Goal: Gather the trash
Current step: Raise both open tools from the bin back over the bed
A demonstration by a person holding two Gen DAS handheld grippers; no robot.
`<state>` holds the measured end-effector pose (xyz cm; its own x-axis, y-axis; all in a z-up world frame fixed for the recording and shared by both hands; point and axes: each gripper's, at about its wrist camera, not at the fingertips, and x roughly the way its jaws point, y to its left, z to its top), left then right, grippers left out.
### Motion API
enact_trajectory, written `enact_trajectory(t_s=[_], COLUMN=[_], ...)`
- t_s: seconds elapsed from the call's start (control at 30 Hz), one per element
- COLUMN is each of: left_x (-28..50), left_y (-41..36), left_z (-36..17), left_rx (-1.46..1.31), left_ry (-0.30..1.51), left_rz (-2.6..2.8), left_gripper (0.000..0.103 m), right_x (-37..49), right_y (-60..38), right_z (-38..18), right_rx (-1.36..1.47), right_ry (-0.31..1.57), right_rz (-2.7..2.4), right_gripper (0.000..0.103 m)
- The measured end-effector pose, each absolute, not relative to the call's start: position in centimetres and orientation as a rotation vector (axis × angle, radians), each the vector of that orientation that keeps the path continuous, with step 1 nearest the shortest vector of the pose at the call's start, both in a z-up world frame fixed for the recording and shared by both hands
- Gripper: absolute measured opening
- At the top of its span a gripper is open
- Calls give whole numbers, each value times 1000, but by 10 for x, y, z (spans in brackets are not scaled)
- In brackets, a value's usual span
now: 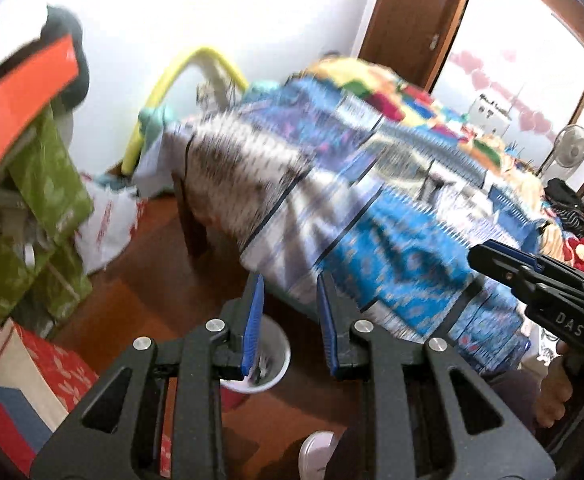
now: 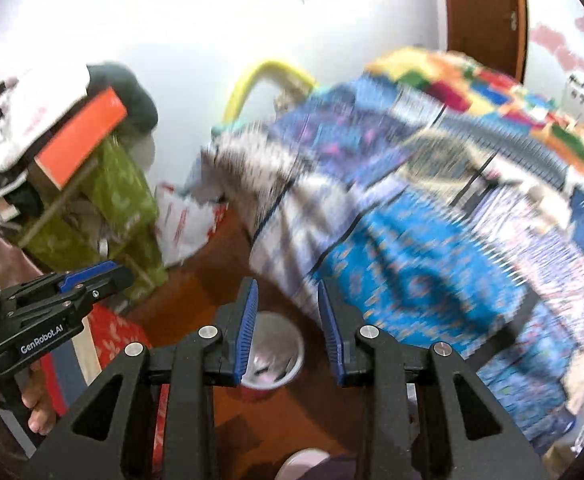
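The black left gripper with blue ribbed pads (image 1: 288,322) is seen empty, jaws apart, above a white round plastic bin (image 1: 270,374) set on the brown wooden floor (image 1: 164,248) beside the bed's blue patterned cover (image 1: 391,240).

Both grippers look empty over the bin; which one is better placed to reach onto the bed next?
Probably the right gripper: it sits nearer the blue bedspread. The left gripper is by the clutter, over the bin.

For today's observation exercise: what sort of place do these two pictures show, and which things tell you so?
Probably a lived-in bedroom in a home. A bed under patterned blankets fills the view, a wooden door stands behind it, and a small bin sits on the floor beside it.
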<state>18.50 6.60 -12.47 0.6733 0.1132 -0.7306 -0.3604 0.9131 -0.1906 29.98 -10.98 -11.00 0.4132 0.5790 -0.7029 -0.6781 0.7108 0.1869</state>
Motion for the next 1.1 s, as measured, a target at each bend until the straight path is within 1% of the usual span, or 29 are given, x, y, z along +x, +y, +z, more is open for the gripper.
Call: enact_trajectory(t_s=[0.23,0.37,0.4,0.47,0.63,0.77,0.83,0.9,0.97,1.1], left_x=[195,210,216,232,274,311,334,350,369,409], left_y=[14,-14,-22,-37,-69,-95,-107,-117,-127,-142], left_z=[-66,-46,-43,-38,-36,-41,-47,-54,-65,-89], left_rx=[-229,-211,-201,-175,-148,-127,-122,-117,-110,-104], left_ry=[659,615,608,604,615,633,651,664,684,745], left_rz=[250,185,168,152,83,37,18,9,-5,-49], left_gripper=[25,25,30,34,35,41,47,59,64,66], right_x=[303,312,318,327,353,374,387,396,408,437], right_y=[-166,-199,-207,-223,-262,-293,-308,-321,-334,-349], right_z=[-57,-40,-38,-38,-48,-57,-62,-68,-75,-92], right_rx=[-27,-13,-21,-33,-24,-21,-20,-11,-5,9], right_ry=[696,639,626,620,654,683,700,710,721,765], right_rz=[737,691,673,633,545,476,441,415,388,351], right_gripper=[29,29,29,29,29,29,35,50,52,52])
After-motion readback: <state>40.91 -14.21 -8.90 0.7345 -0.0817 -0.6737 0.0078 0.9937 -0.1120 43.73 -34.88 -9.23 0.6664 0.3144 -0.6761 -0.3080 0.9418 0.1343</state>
